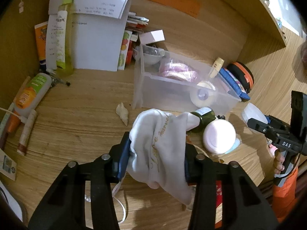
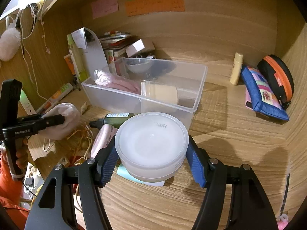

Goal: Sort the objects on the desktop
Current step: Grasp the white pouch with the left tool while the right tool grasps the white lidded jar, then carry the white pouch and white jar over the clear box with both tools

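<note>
Grippers work a cluttered wooden surface [image 2: 220, 134], both in front of the clear plastic bin [image 2: 199, 88]. Left gripper [image 1: 156, 164] is clamped on a white cloth pouch [image 1: 161, 145] with gold lettering, bunched between its blue pads. Right gripper [image 2: 152, 163] grips a frosted round plastic tub [image 2: 151, 143] across its sides, raised off the surface. Just before the bin lie a dark green bottle [image 1: 205, 115] and a pink round container [image 1: 218, 136]. Inside the bin rest pink fabric [image 2: 122, 85] and a beige jar [image 2: 161, 94]. Right of the bin sit a blue pouch [image 2: 262, 94] and an orange-trimmed black case [image 2: 276, 76].
</note>
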Motion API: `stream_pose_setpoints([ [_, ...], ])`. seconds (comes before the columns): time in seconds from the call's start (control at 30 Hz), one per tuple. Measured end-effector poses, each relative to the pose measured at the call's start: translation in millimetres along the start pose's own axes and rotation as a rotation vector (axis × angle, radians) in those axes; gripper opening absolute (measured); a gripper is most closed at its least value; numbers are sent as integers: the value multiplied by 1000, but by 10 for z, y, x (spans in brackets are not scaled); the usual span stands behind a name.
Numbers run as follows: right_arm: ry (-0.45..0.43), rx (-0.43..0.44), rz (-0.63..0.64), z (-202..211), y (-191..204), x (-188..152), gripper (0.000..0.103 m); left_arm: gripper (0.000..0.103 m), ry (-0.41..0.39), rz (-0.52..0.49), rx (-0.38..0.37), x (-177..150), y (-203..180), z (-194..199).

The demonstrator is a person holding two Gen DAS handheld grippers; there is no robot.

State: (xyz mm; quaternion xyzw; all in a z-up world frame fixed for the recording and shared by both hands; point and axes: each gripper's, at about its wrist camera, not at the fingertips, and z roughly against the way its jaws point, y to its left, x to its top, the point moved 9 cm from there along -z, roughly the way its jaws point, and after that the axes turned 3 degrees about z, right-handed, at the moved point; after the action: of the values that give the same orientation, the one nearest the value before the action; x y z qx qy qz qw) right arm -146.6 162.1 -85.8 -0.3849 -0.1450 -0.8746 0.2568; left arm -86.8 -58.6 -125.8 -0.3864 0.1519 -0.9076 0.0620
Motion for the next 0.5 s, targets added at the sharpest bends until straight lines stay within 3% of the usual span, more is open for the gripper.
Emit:
stream_pose_setpoints([
  [0.5,-75,13,-18,204,9,213,63,43,-111,10,-42,318,-75,312],
])
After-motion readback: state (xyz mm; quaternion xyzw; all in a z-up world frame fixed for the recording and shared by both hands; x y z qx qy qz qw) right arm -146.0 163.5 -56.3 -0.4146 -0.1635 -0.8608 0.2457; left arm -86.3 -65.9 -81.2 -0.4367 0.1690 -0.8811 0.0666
